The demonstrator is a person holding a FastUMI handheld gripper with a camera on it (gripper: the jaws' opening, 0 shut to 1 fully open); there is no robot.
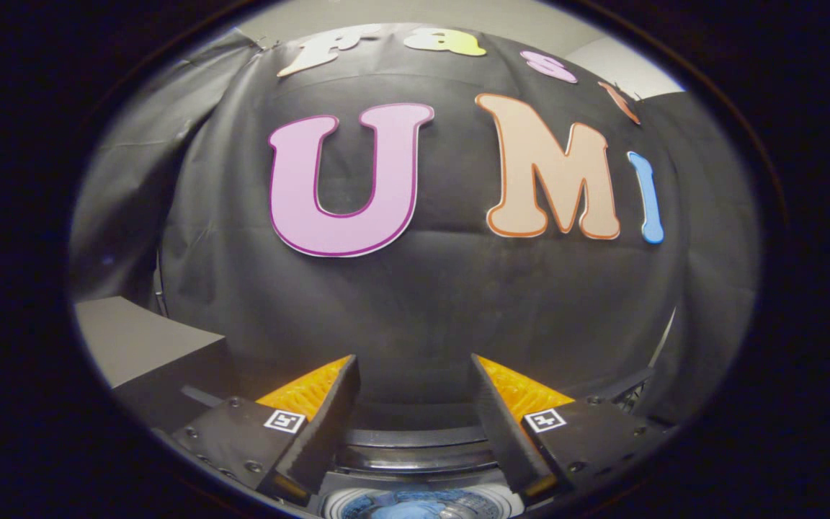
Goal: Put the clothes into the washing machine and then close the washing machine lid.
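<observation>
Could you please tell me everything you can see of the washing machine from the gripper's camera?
The washing machine sits low between and beyond the fingers of the gripper, which are spread apart with nothing between them. A dark curved rim arcs across, with a paler grey band under it. Below that, a round opening shows blue clothes lying inside. No closed lid covers the opening. The booth's black cloth wall hangs behind it. Nothing visibly touches the machine's rim.

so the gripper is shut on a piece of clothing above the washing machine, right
Not quite. The gripper view shows the gripper open, its fingers apart with nothing between them. It is above the washing machine, whose drum shows something blue inside.
</observation>
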